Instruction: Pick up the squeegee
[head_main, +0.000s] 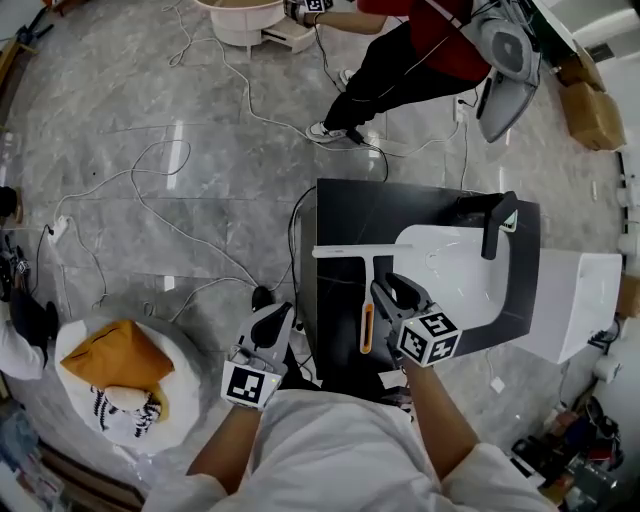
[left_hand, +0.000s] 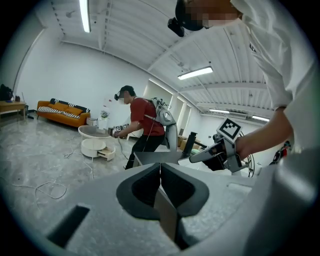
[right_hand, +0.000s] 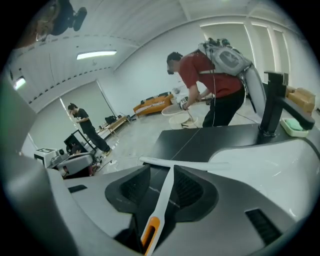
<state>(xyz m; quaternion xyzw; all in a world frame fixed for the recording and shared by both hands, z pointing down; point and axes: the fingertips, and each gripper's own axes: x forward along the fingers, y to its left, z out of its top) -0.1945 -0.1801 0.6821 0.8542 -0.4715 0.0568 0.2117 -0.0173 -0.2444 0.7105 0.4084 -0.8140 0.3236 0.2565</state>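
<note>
squeegee (head_main: 366, 280) | right gripper (head_main: 393, 288): jaws wide, handle lined up between them, ungripped | should settle over mid-handle, close squarely, lift level

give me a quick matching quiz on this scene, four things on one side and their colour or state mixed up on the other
Things:
1. squeegee
2. faucet
3. left tongs
4. right tongs

Descriptions:
a. shut, nothing between them
b. open, jaws wide apart
c. black, standing upright
d. white with an orange end, lying flat

Pairs: 1-d, 2-c, 3-a, 4-b
</note>
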